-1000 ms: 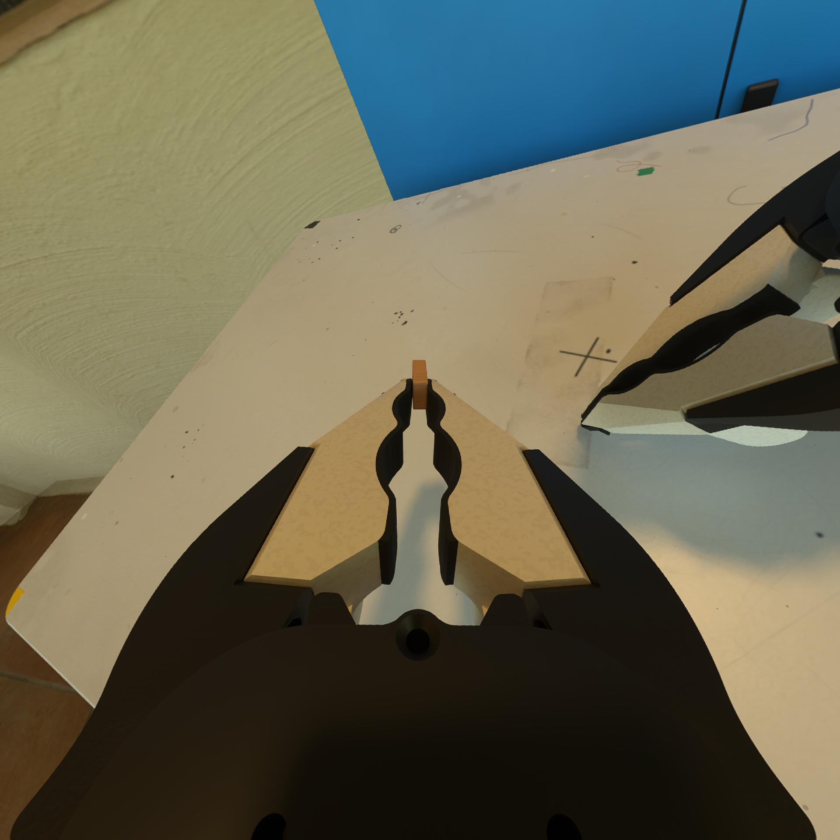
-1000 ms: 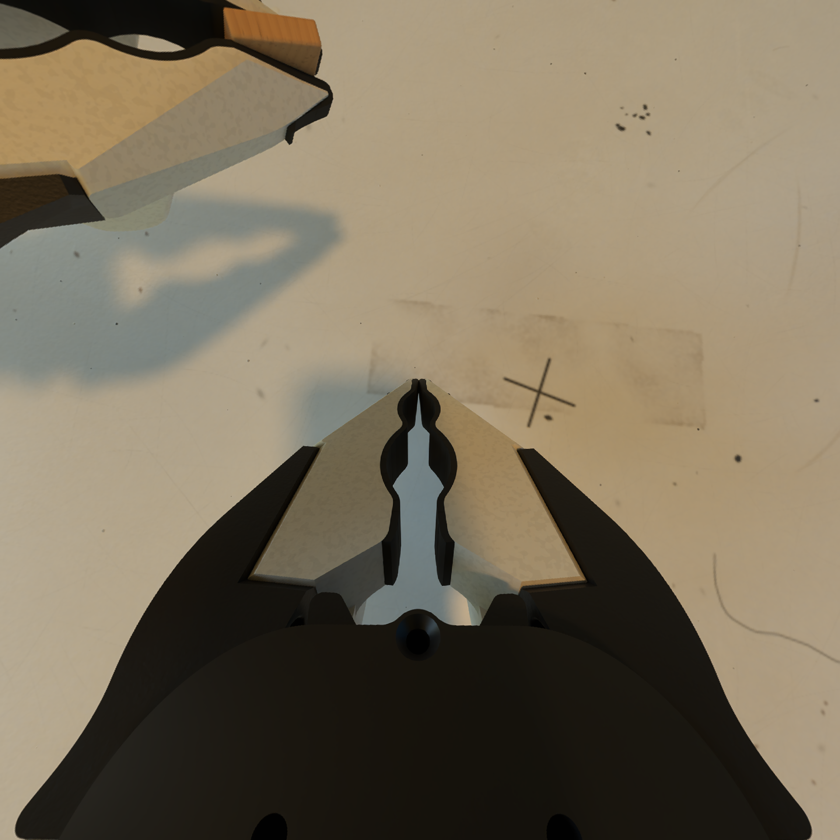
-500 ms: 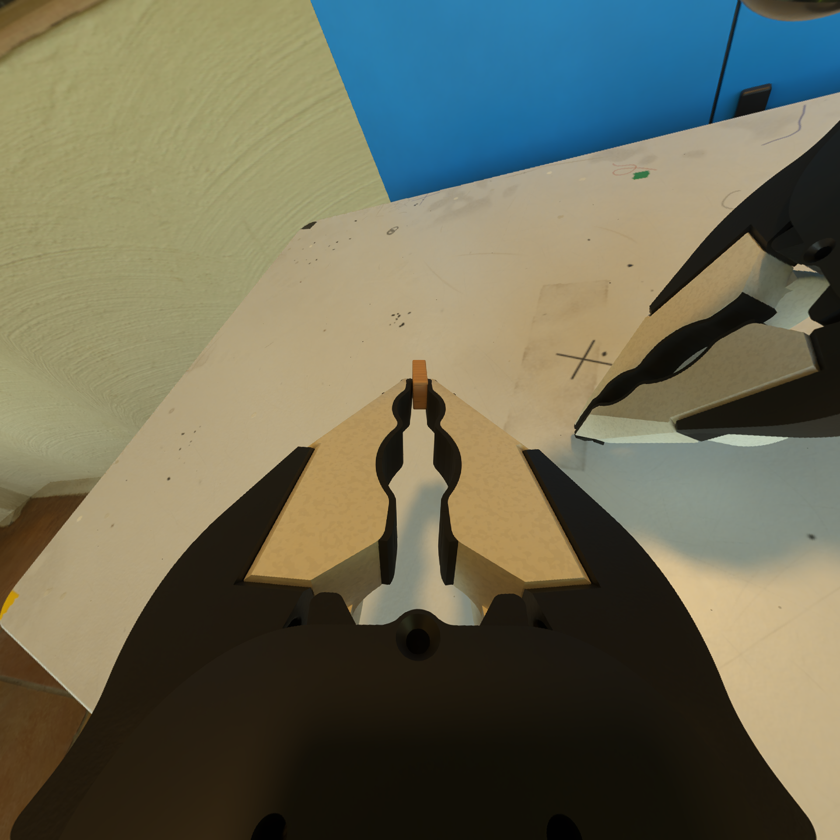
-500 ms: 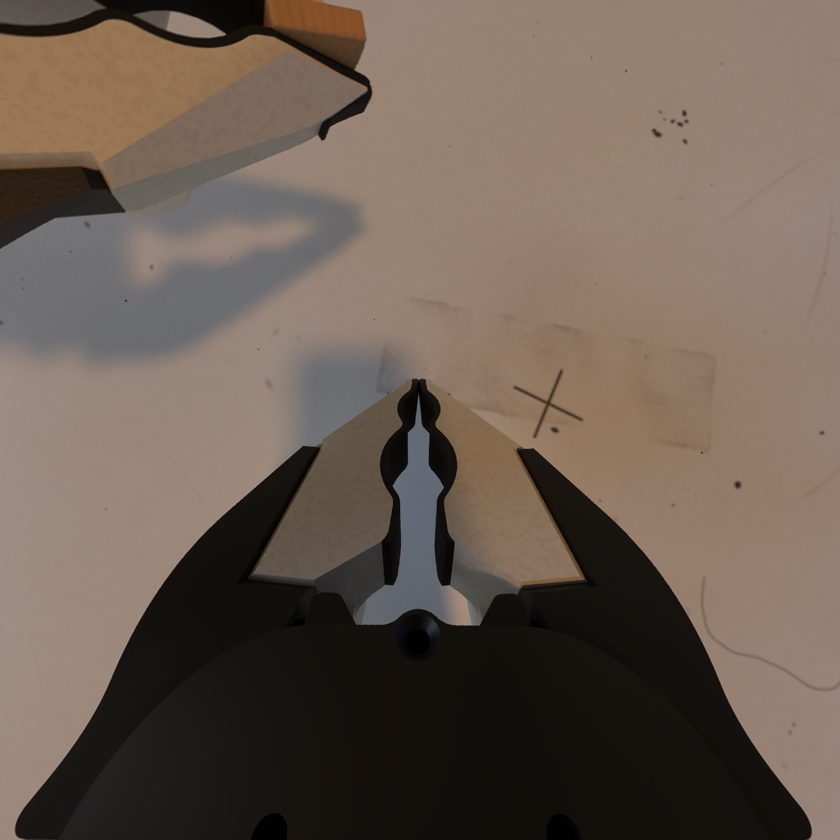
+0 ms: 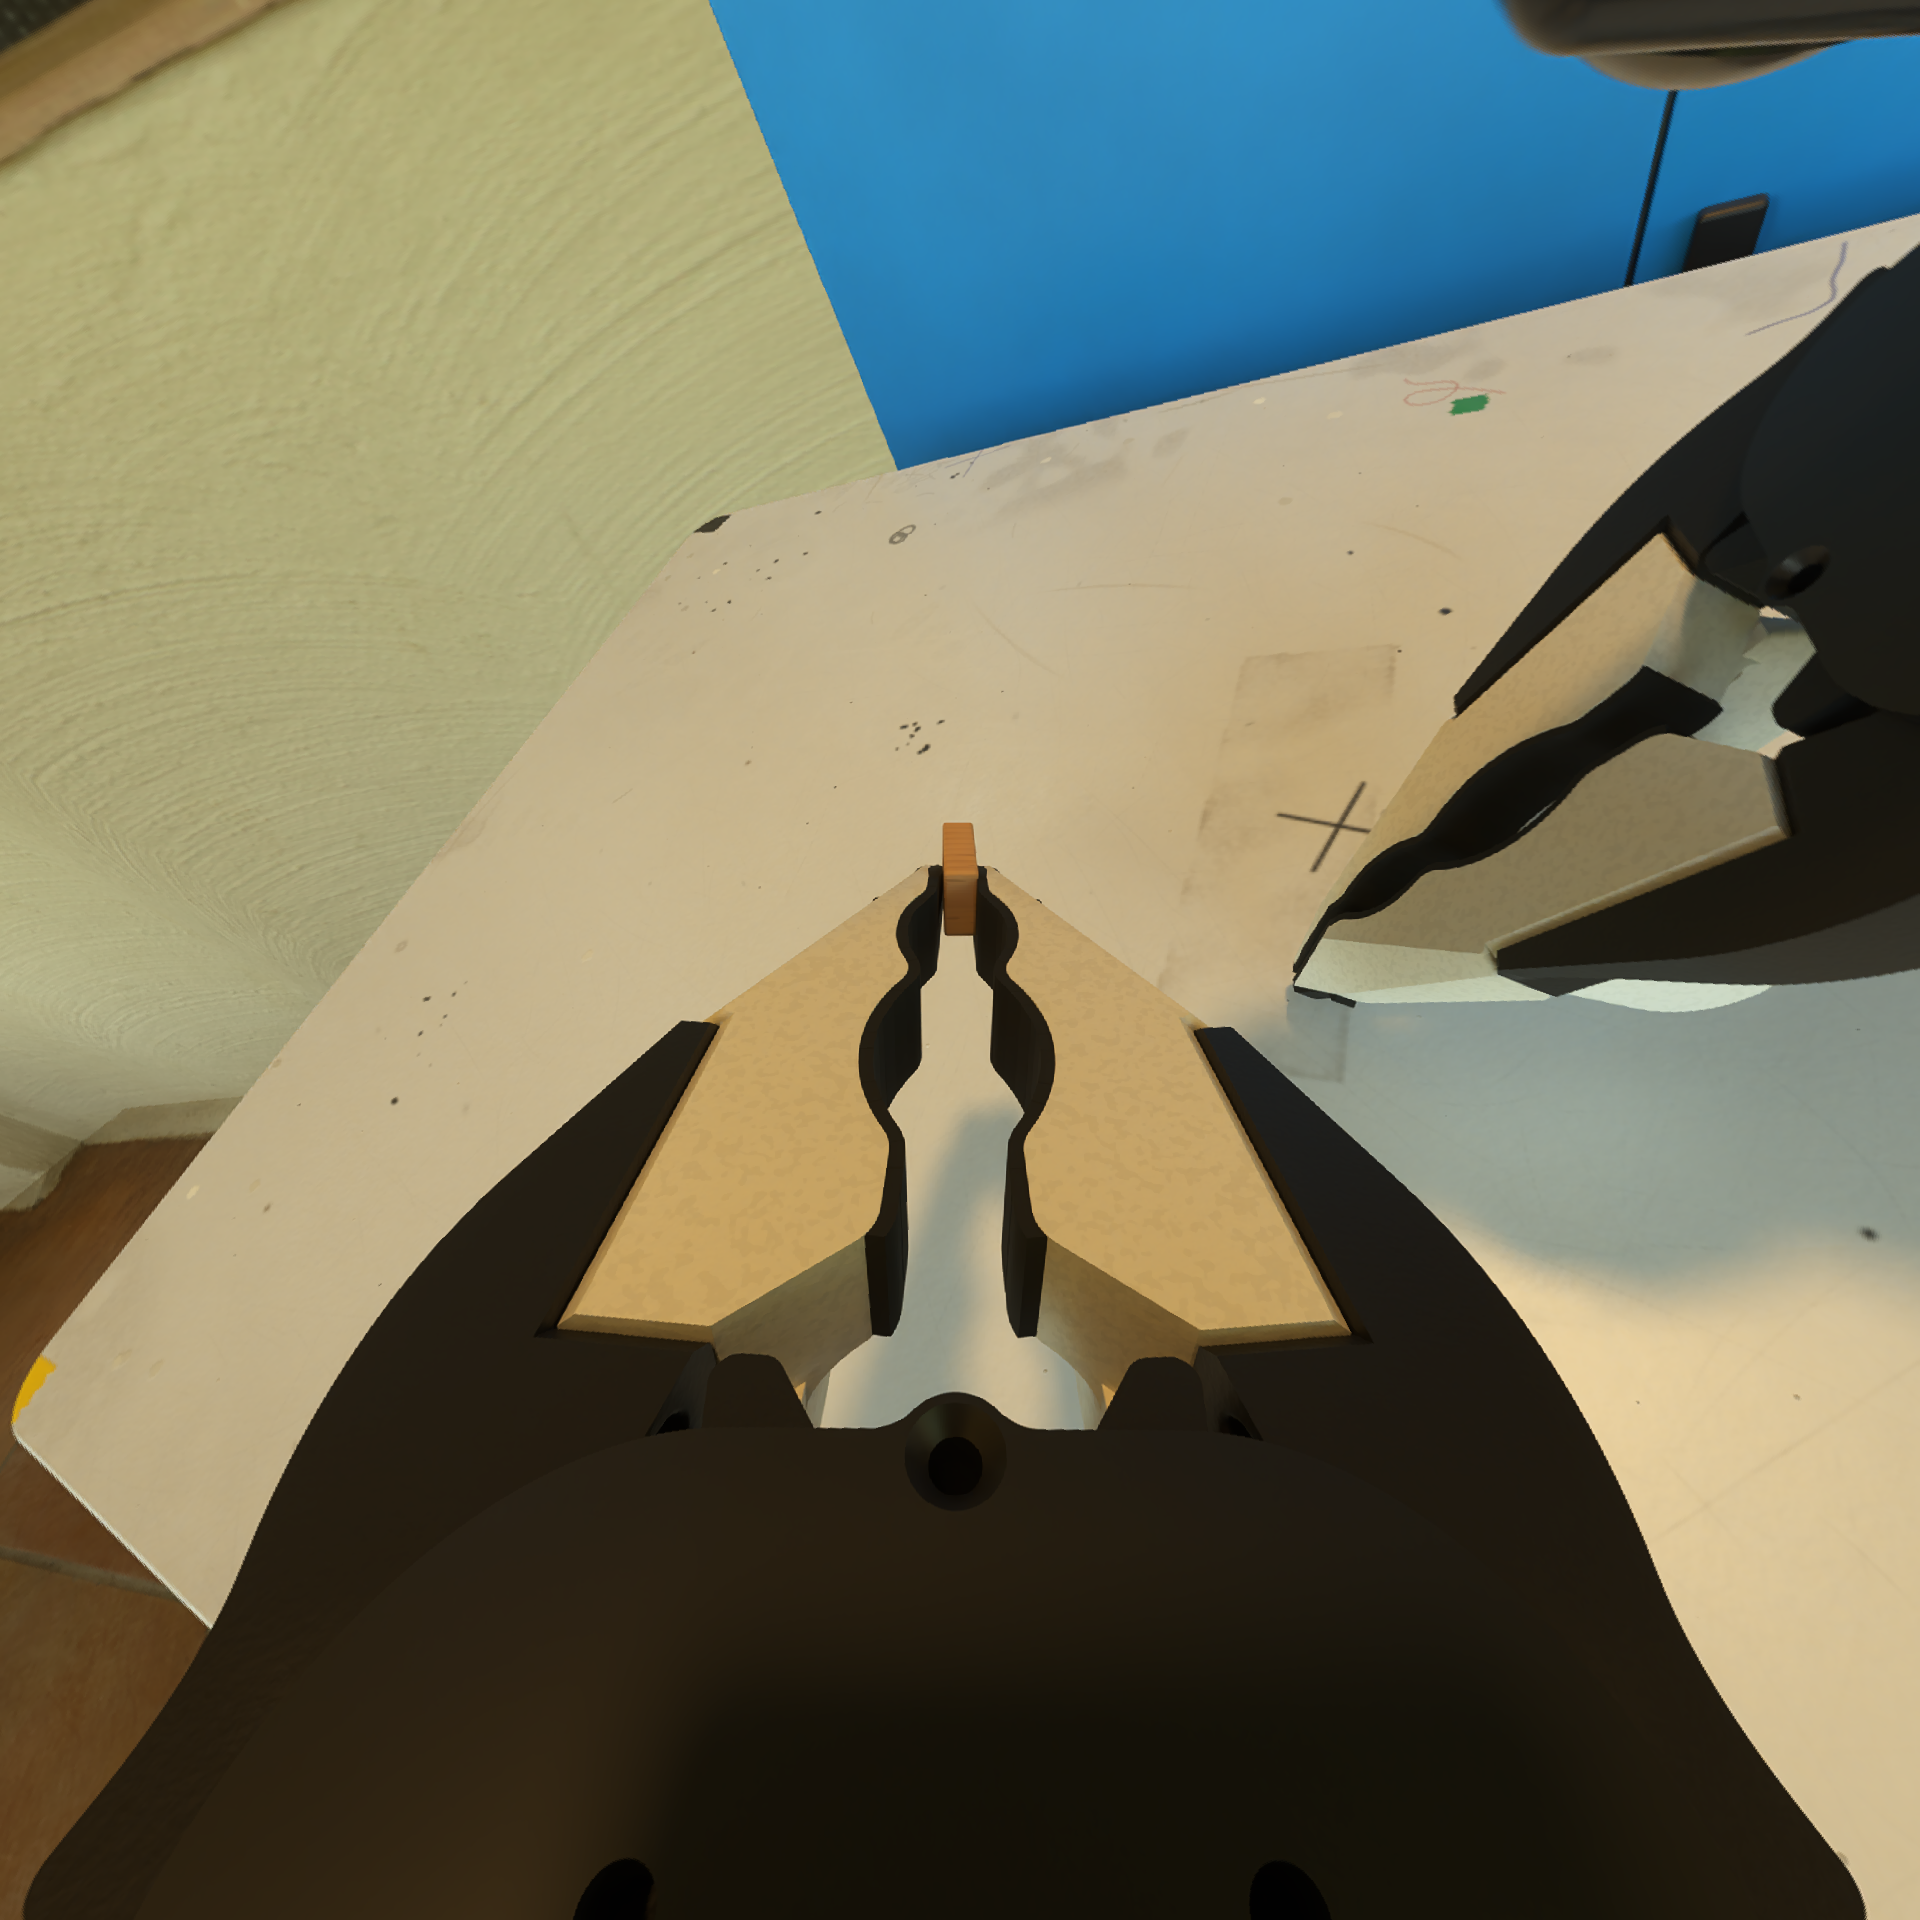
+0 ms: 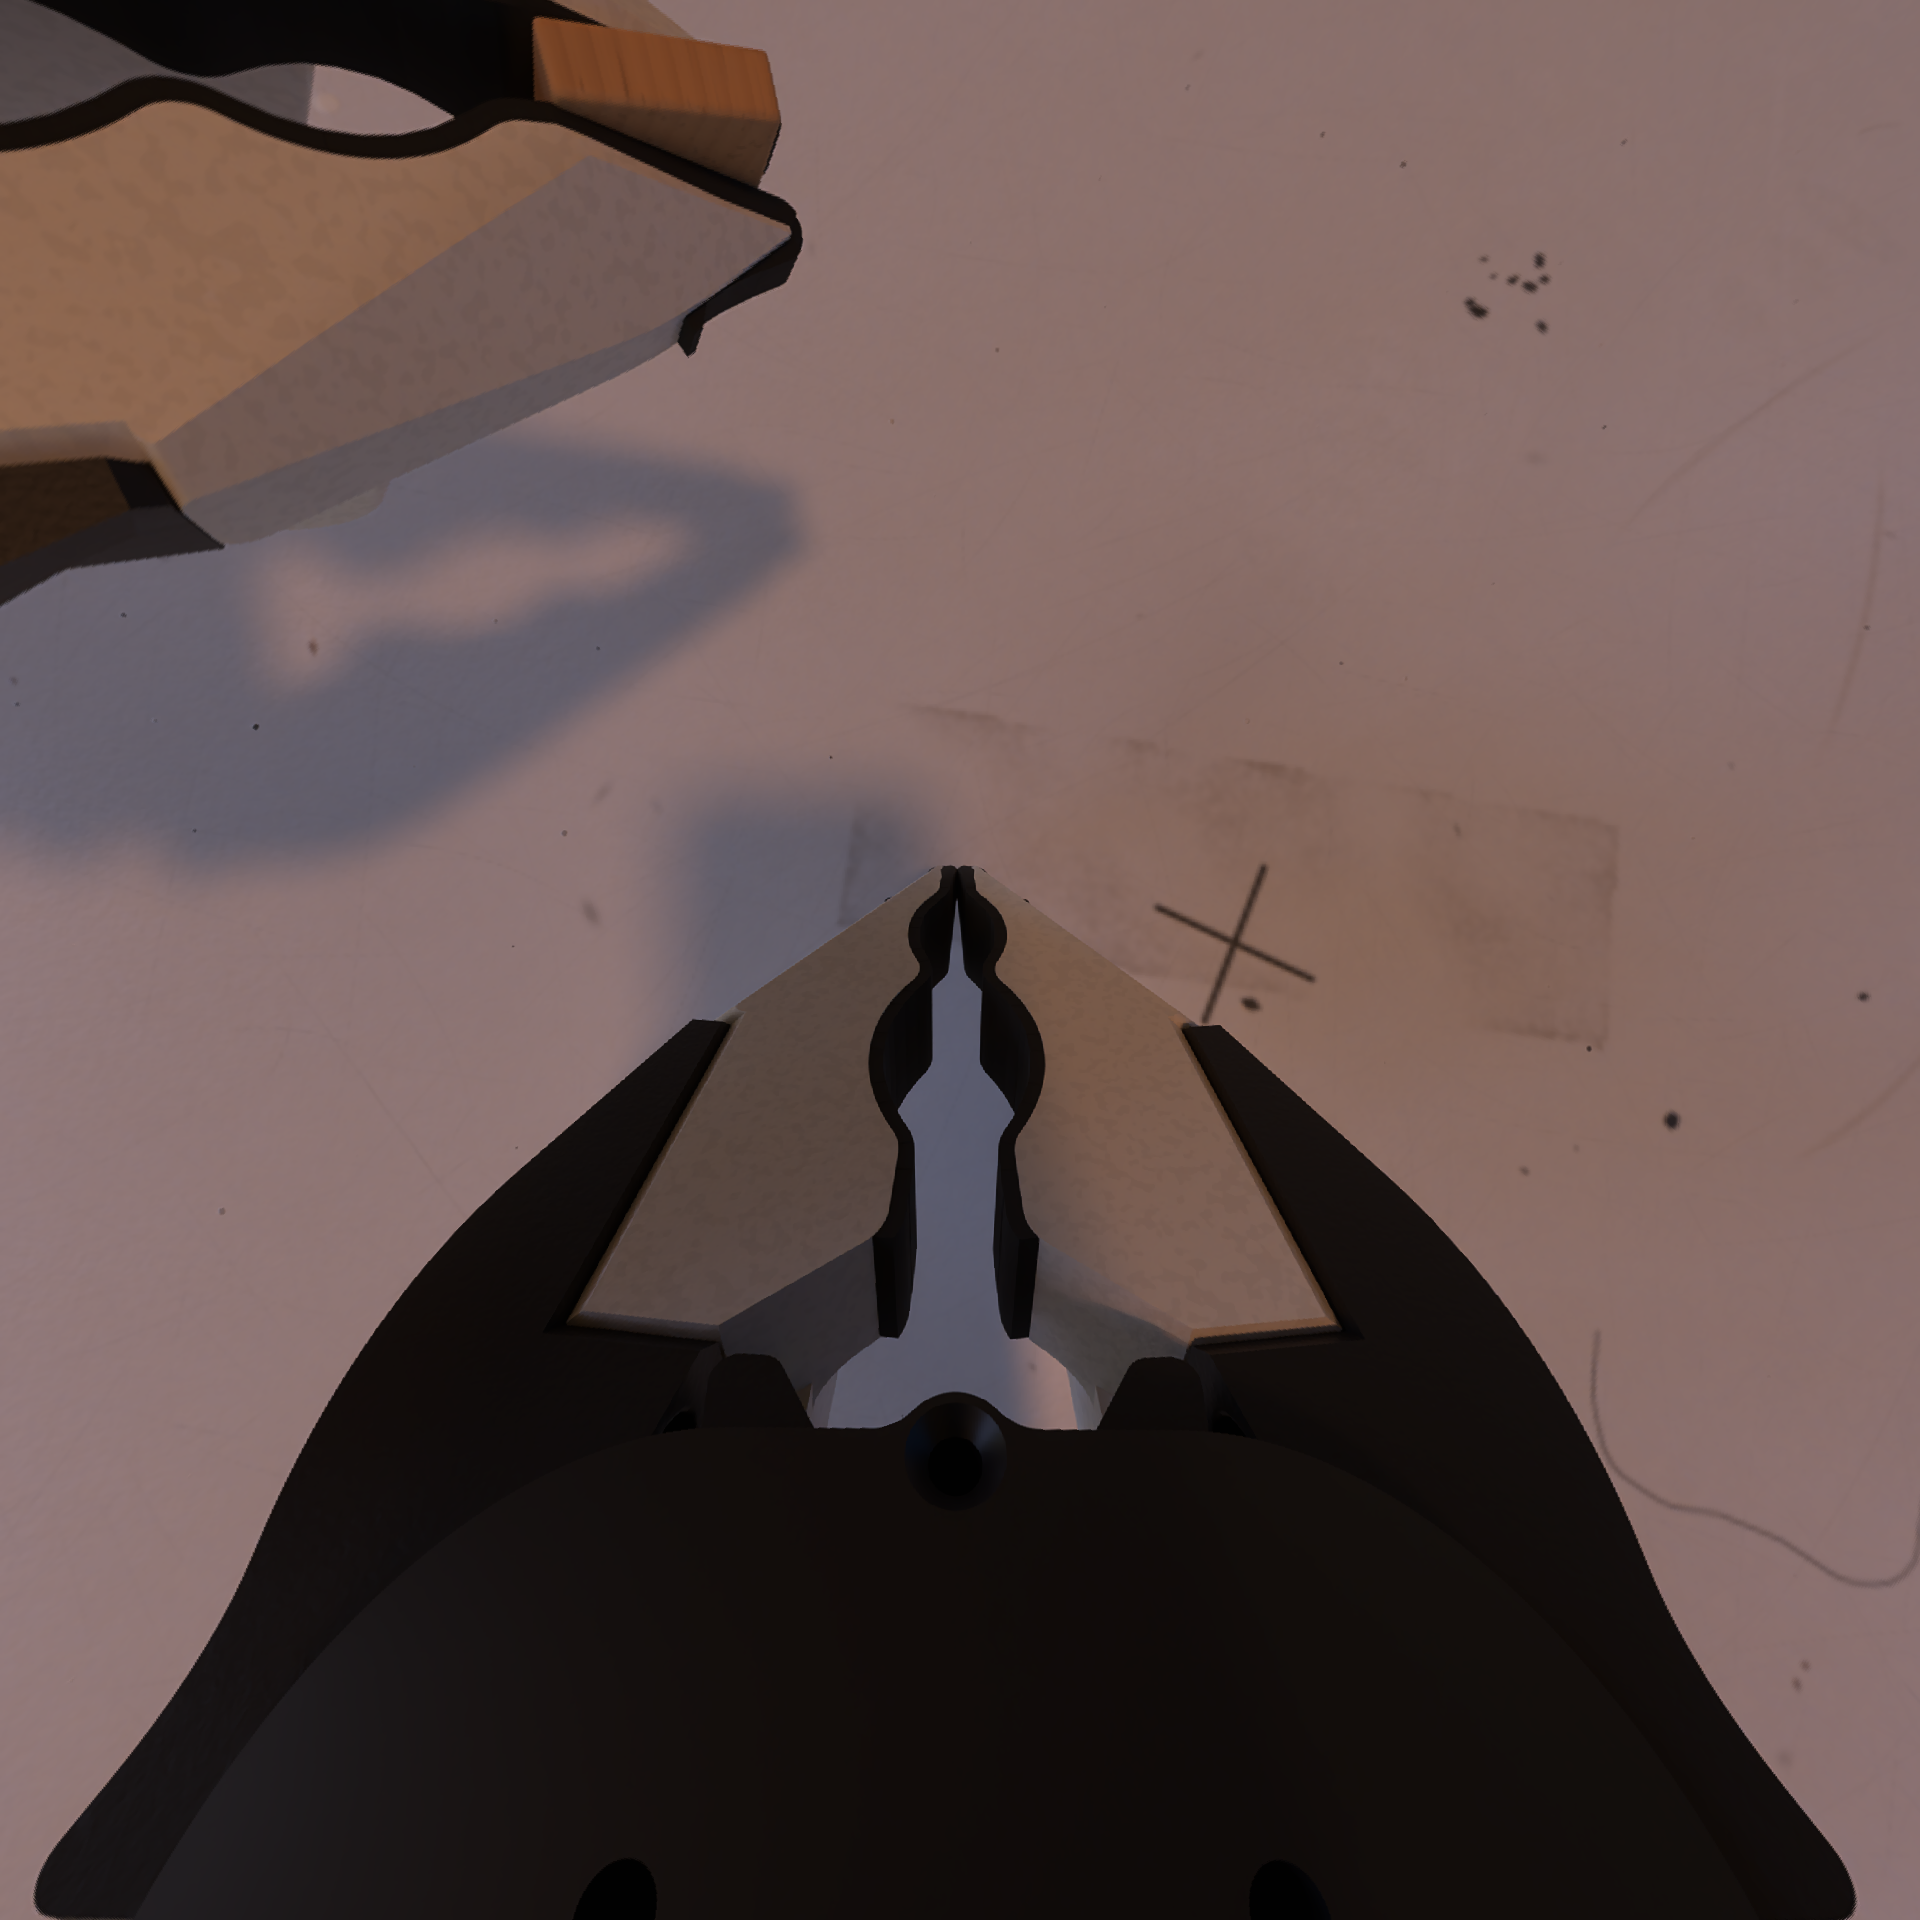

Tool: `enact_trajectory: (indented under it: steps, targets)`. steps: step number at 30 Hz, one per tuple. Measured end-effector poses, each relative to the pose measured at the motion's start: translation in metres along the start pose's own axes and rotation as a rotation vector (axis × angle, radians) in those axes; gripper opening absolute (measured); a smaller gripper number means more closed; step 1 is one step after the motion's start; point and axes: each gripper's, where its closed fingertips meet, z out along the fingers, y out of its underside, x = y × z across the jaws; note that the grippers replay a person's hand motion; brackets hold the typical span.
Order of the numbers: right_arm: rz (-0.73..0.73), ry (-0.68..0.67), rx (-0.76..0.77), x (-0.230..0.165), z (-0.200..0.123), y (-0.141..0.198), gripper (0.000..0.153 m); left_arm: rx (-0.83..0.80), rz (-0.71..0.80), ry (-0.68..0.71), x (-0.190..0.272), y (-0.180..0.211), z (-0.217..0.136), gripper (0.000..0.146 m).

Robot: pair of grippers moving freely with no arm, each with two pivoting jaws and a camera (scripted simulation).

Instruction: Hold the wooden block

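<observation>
Nearest in the left wrist view, the left gripper (image 5: 958, 883) has its jaws clamped on the wooden block (image 5: 958, 878), a small orange-brown piece pinched at the very tips, standing on edge with its far end poking out past them. The right wrist view shows that block (image 6: 665, 88) clear of the table (image 6: 1247, 468), with the left gripper's shadow lying on the surface below.

The right gripper (image 6: 956, 883) hovers empty above the table, jaws together with the tips all but touching, just beside a pencilled cross (image 6: 1234, 948) on a greyish smudged rectangle (image 6: 1455, 914). In the left wrist view it sits off to the right (image 5: 1325, 940), near the block but apart from it.

Beyond lie the table's far edge, a green mark (image 5: 1467, 405), a blue wall (image 5: 1195, 208) and a pale textured wall (image 5: 364, 468).

The hold looks shallow: only the tips bear on the block, so any slackening or jolt could let it pivot or slip out. A drift by the right gripper toward it could knock it loose.
</observation>
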Motion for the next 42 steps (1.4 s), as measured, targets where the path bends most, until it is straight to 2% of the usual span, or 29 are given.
enact_trajectory:
  steps: [9,20,29,34,37,40,42]
  targets:
    - [0.052,-0.070,-0.089,0.000,0.001,0.000,0.000,-0.001,-0.001,-0.002,-0.001,0.000,0.000,0.005]
    - [0.164,-0.108,0.049,0.009,-0.019,0.001,0.000,-0.017,-0.044,-0.012,-0.006,0.005,0.002,0.005]
    - [0.043,-0.029,0.022,0.002,-0.002,-0.001,0.000,-0.013,-0.050,0.001,-0.004,0.005,0.003,0.005]
    - [0.014,-0.005,0.010,0.002,-0.002,-0.004,0.000,-0.014,-0.048,-0.001,-0.005,0.005,0.003,0.005]
    - [0.096,-0.048,0.120,0.005,-0.021,-0.016,0.000,-0.019,-0.079,0.000,-0.007,0.007,0.004,0.005]
    - [0.182,-0.053,0.142,0.017,-0.041,-0.012,0.000,-0.033,-0.163,0.010,-0.012,0.011,0.005,0.005]
    - [0.280,-0.072,0.152,0.023,-0.048,-0.003,0.010,-0.039,-0.209,0.007,-0.017,0.014,0.006,0.005]
